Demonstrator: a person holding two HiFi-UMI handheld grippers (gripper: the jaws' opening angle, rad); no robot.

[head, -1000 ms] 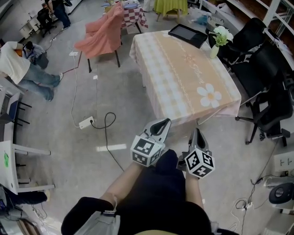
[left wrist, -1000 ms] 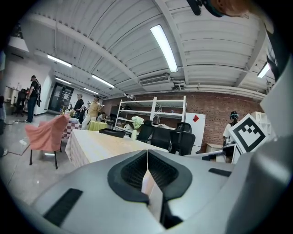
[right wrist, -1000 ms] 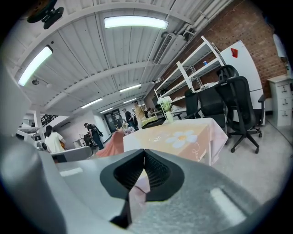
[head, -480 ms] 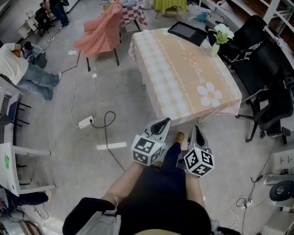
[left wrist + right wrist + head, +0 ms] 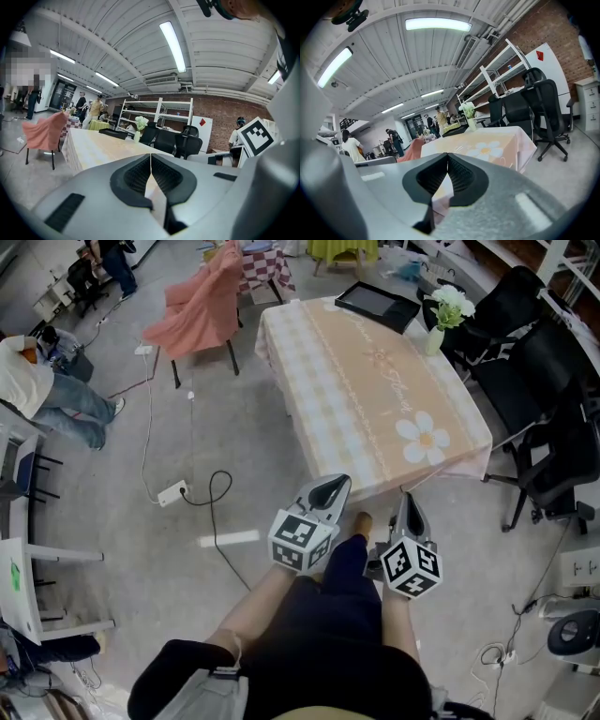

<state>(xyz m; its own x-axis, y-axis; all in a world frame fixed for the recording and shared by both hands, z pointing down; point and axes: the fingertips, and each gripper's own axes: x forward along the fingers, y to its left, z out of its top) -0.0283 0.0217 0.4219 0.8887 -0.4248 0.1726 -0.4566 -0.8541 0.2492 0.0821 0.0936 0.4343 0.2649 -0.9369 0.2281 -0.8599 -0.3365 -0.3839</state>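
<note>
Concrete floor [image 5: 122,512] underfoot: your left gripper [image 5: 331,488] and right gripper [image 5: 410,506], jaws closed and empty, point toward the near edge of the peach flower-print table [image 5: 356,381].

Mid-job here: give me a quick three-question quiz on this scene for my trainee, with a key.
1. True or false: the left gripper has its jaws shut with nothing between them.
2. What stands near the black tray at the far end of the table? A) vase of white flowers B) kettle C) desk lamp
3. Fill in: the right gripper has its jaws ____.
Key: 1 true; 2 A; 3 shut.
</note>
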